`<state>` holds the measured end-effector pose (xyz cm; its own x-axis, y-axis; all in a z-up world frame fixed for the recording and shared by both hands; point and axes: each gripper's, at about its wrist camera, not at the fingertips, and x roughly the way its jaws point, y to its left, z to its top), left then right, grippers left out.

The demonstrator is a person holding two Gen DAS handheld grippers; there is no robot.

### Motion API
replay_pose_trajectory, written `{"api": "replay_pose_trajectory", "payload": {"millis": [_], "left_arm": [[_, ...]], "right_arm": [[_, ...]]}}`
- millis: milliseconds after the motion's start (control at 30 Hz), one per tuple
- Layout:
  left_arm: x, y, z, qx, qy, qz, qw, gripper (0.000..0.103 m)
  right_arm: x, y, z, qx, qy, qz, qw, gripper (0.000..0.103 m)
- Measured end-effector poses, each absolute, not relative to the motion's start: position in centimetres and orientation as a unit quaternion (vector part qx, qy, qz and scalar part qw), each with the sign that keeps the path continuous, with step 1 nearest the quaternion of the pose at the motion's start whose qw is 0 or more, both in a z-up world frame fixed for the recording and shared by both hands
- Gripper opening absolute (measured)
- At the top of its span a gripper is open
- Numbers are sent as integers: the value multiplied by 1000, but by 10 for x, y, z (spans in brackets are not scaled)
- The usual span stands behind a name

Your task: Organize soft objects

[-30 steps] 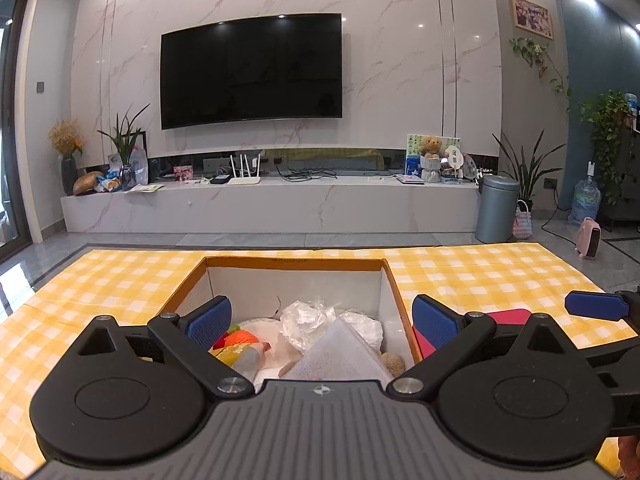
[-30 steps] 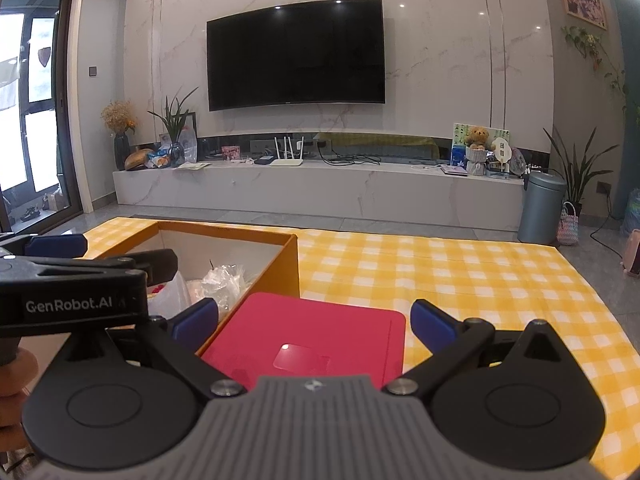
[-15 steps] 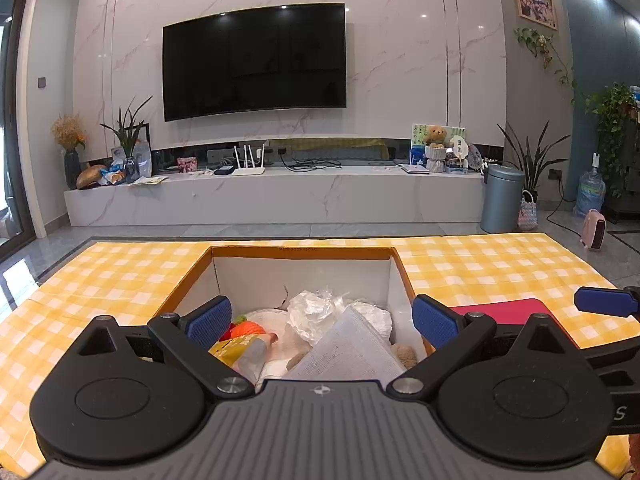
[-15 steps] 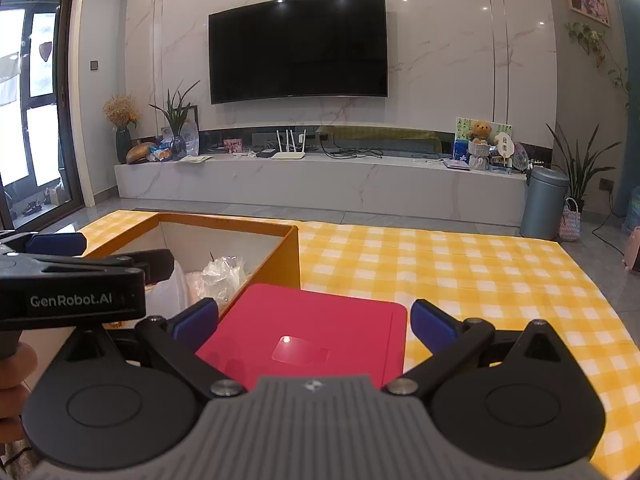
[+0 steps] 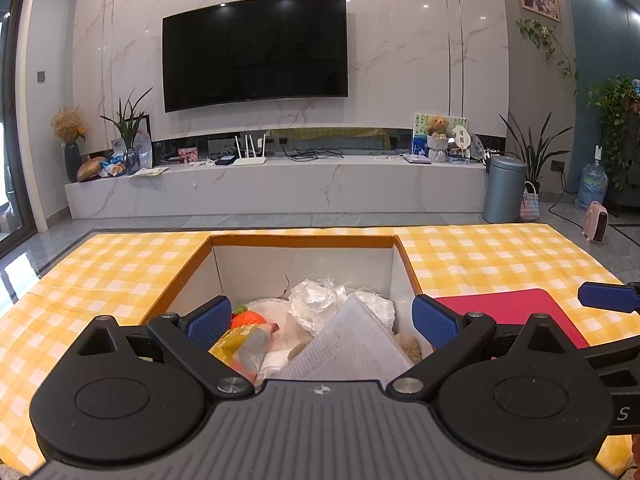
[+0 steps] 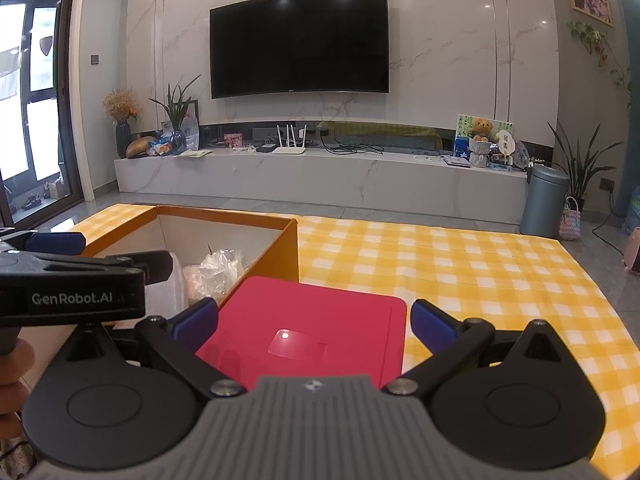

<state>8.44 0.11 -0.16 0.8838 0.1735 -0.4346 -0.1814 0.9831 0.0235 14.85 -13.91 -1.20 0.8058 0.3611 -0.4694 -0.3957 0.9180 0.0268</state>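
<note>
Gingham cloth (image 5: 480, 256); box (image 5: 304, 241) (soft clutter (image 5: 320, 304))

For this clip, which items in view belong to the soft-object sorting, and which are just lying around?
Part of the job:
- orange box
- crumpled plastic bag
- white mesh cloth
- orange knitted toy
- red lid
- left tool, right tool, both open

Just lying about:
- television
- grey bin
- teddy bear
- router

Yellow-and-white checked tablecloth (image 6: 460, 280) all over, with an orange-rimmed cardboard box with white inside walls (image 5: 304, 241) on the left. In it: a crinkly clear plastic bag (image 5: 316, 306), an orange knitted toy (image 5: 250, 319). To its right, a flat glossy red lid (image 6: 316, 328).
</note>
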Motion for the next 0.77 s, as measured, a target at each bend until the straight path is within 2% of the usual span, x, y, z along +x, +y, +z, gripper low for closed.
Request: {"api": "replay_pose_trajectory", "payload": {"millis": [767], "left_arm": [[83, -1, -5, -2, 224, 93, 970, 103]], "right_arm": [[150, -139, -16, -35, 251, 201, 946, 100]]}}
